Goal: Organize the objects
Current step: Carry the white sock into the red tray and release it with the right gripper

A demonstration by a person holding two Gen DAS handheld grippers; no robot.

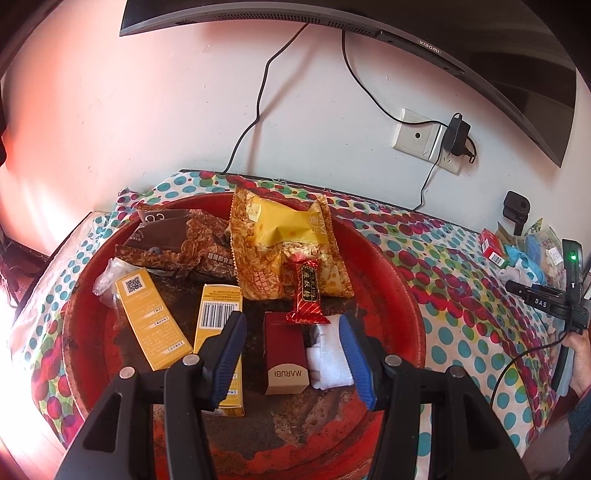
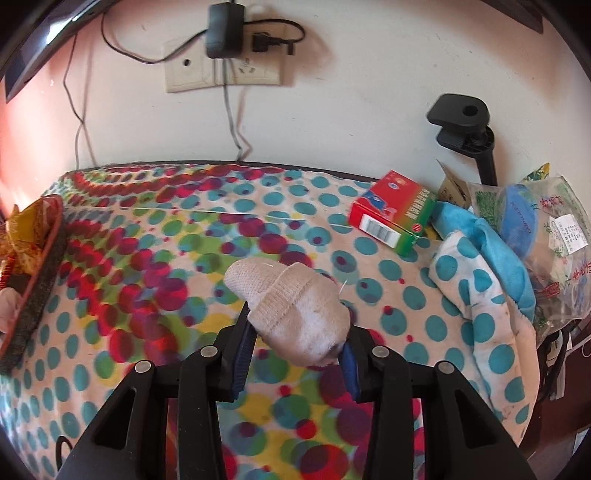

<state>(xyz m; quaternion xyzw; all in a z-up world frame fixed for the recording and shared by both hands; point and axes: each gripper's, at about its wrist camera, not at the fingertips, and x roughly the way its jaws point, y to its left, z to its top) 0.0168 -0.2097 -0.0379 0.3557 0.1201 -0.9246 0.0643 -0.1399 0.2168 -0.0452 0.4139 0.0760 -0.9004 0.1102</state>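
Sock [image 2: 295, 314] at frame centre, pinched between pads of right hand-held gripper [image 2: 295, 363], above dotted cloth [image 2: 147, 258]; left hand-held gripper [image 1: 293, 354] spread wide over red tray [image 1: 388, 295], gripping nothing.

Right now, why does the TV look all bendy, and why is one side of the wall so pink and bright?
Left wrist view: the fisheye lens curves the monitor and blacks out the corners; strong light washes the wall pink at the left edge. Right wrist view: the same pink glow on the left, and the sock in the right gripper looks slightly soft.
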